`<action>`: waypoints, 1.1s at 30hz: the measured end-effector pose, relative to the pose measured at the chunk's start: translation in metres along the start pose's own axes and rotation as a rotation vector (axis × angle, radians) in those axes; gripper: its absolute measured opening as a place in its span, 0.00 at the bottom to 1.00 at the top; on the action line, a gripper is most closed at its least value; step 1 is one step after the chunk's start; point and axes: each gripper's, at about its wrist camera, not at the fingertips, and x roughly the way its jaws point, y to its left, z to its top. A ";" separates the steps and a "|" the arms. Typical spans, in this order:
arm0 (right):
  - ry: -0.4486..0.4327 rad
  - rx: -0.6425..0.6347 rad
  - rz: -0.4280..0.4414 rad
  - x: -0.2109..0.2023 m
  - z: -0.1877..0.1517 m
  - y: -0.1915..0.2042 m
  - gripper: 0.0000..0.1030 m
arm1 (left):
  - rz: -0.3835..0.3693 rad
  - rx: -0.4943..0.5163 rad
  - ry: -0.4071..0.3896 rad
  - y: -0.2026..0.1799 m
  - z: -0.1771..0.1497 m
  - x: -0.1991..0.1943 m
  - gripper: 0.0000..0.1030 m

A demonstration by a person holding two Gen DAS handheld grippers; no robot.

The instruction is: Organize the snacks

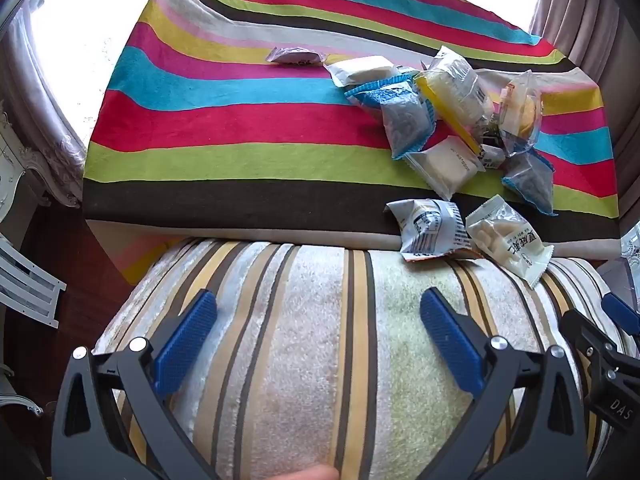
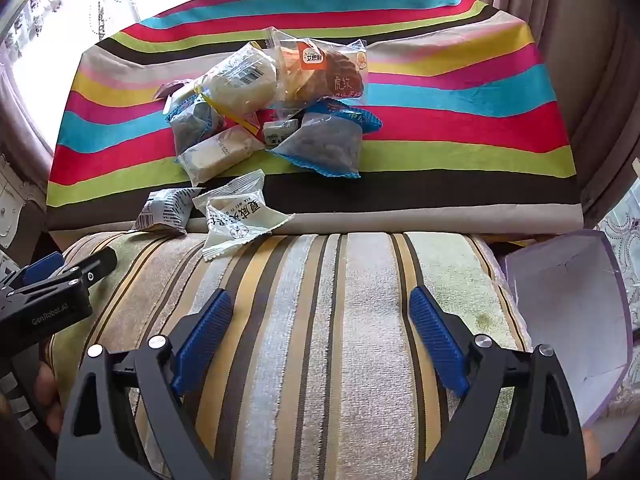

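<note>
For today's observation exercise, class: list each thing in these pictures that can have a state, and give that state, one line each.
left gripper: open, holding nothing
right gripper: open, holding nothing
snack pile: sealed packets, heaped, unsorted
white snack packet: sealed, overhanging the table edge
grey barcode packet: sealed, crumpled, beside the white one
lone packet: sealed, apart from the pile
purple box: open, nothing visible inside

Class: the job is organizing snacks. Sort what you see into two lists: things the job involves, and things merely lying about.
Job:
snack pile
white packet
barcode packet
lone packet
purple box: probably the container
left gripper, right gripper: both open, empty

Lying about:
striped cloth
striped cushion
curtains
</note>
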 end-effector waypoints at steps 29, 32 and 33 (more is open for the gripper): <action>-0.020 0.000 -0.004 -0.001 -0.002 0.000 0.85 | 0.021 0.013 -0.013 0.002 -0.004 -0.003 0.99; -0.023 0.002 -0.003 -0.003 -0.002 -0.001 0.85 | 0.023 0.012 -0.013 0.002 -0.005 -0.003 0.99; -0.023 0.002 -0.003 -0.003 -0.002 -0.001 0.85 | 0.024 0.012 -0.014 0.001 -0.005 -0.003 0.99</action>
